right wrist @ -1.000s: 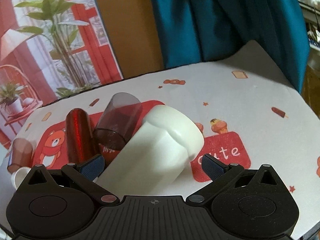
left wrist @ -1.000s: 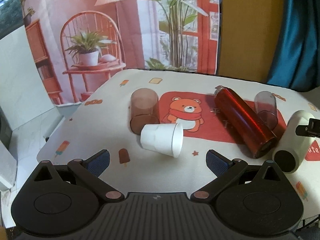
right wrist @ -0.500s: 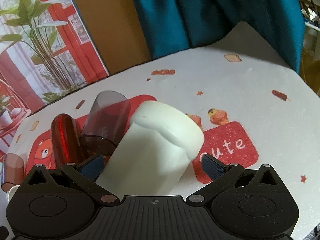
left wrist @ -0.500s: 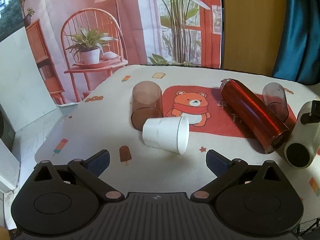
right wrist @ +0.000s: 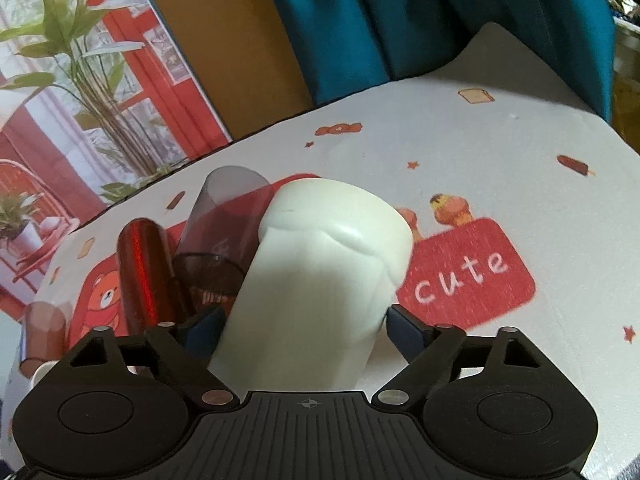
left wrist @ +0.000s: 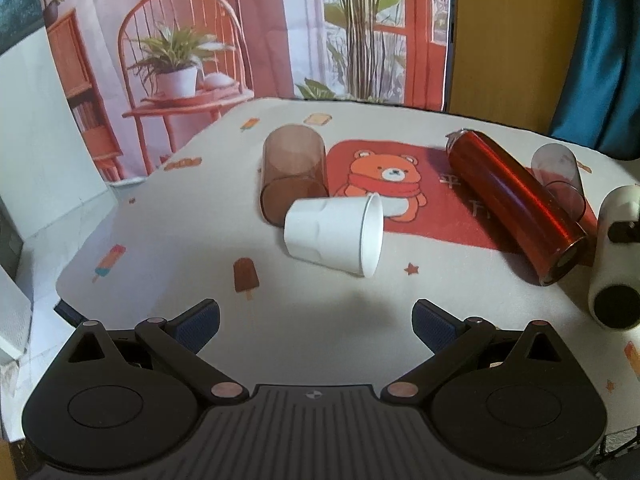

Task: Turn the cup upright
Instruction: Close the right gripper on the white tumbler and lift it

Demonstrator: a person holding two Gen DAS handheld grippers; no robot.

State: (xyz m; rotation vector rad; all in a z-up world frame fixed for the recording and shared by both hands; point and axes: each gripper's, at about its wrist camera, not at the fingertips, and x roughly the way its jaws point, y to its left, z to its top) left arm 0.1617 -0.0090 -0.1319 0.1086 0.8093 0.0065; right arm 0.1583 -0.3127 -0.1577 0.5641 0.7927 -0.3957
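Observation:
A cream-white cup (right wrist: 320, 276) lies on its side between the fingers of my right gripper (right wrist: 306, 330), which is shut on it near its open end; its closed base points away. The same cup shows at the right edge of the left wrist view (left wrist: 616, 256), dark mouth toward the camera. My left gripper (left wrist: 316, 322) is open and empty, hovering above the tablecloth short of a white paper cup (left wrist: 334, 236) lying on its side.
A brown tumbler (left wrist: 294, 174), a red metallic bottle (left wrist: 516, 204) and a smoky grey tumbler (left wrist: 558, 178) all lie on their sides on the printed tablecloth (left wrist: 180, 240). The grey tumbler (right wrist: 220, 240) and the bottle (right wrist: 144, 276) lie just left of the held cup.
My right gripper's fingers have closed in onto the cream cup. The left gripper has drifted, shifting the scene slightly; it stays open.

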